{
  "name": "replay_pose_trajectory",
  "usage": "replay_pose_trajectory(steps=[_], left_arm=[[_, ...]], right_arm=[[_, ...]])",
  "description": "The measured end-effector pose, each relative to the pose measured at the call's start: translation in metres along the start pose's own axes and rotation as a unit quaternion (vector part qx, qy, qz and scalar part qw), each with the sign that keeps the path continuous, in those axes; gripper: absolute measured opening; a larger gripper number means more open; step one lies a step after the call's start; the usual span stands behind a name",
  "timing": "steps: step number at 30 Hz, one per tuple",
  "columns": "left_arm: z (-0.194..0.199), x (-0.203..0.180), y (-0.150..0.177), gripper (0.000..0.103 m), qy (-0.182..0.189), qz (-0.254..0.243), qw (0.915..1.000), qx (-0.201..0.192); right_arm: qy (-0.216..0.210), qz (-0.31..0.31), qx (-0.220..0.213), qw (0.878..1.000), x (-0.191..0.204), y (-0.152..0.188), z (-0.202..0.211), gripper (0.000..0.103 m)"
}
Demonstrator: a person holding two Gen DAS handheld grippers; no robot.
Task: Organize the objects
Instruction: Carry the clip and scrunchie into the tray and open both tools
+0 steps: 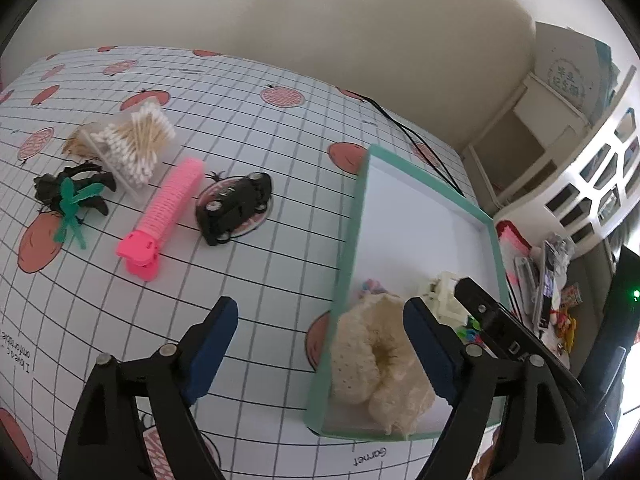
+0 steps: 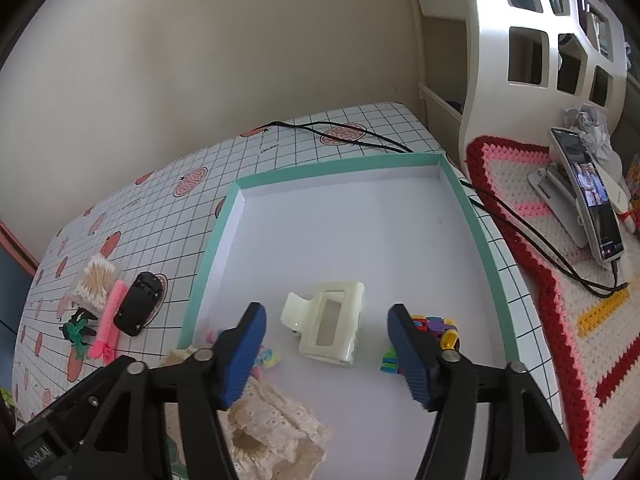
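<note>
The word "Garnet" was read, upside down, on the checked tablecloth near its front edge; other print at its left edge was cut off. Round blue characters on a box on the shelf were too blurred to be read.

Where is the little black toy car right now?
The toy car lies on the checked tablecloth, outside the green-rimmed tray, between its left wall and the pink hair clip. The right wrist view shows it at far left.

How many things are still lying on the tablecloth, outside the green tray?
4: cotton swab box, black figure with green bow, pink hair clip, black toy car, grouped left of the tray. Others may be hidden.
</note>
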State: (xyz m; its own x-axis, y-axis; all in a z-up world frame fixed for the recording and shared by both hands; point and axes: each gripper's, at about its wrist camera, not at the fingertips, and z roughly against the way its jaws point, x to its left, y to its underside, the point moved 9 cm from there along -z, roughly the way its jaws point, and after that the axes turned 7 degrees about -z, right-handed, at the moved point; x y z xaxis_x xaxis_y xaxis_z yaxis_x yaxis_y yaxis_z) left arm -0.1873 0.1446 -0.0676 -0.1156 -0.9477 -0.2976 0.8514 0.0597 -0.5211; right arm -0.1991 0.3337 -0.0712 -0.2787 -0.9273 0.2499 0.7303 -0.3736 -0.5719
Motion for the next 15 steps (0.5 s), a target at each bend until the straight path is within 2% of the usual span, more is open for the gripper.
replay_pose_trajectory(steps=[3,8,10,15], left_arm=[[0.001,0.007,-0.002,0.094,-0.009,0.008,0.9999,-0.007],[0.002,0.016,-0.004,0.096,-0.032,0.008,0.9993,-0.016],[0.002,0.018,-0.005,0.102,-0.039,0.007,0.9991,-0.019],[0.002,0.019,-0.008,0.103,-0.048,0.004,0.9985,-0.026]], right_arm=[[-0.001,0.0,0.001,1.0,-0.001,0.001,-0.001,0.077],[0.003,0.002,-0.008,1.0,-0.002,0.0,0.001,0.093],[0.003,0.001,-0.01,1.0,-0.003,-0.001,0.001,0.096],[0.003,-0.001,-0.01,1.0,-0.004,-0.003,0.0,0.098]])
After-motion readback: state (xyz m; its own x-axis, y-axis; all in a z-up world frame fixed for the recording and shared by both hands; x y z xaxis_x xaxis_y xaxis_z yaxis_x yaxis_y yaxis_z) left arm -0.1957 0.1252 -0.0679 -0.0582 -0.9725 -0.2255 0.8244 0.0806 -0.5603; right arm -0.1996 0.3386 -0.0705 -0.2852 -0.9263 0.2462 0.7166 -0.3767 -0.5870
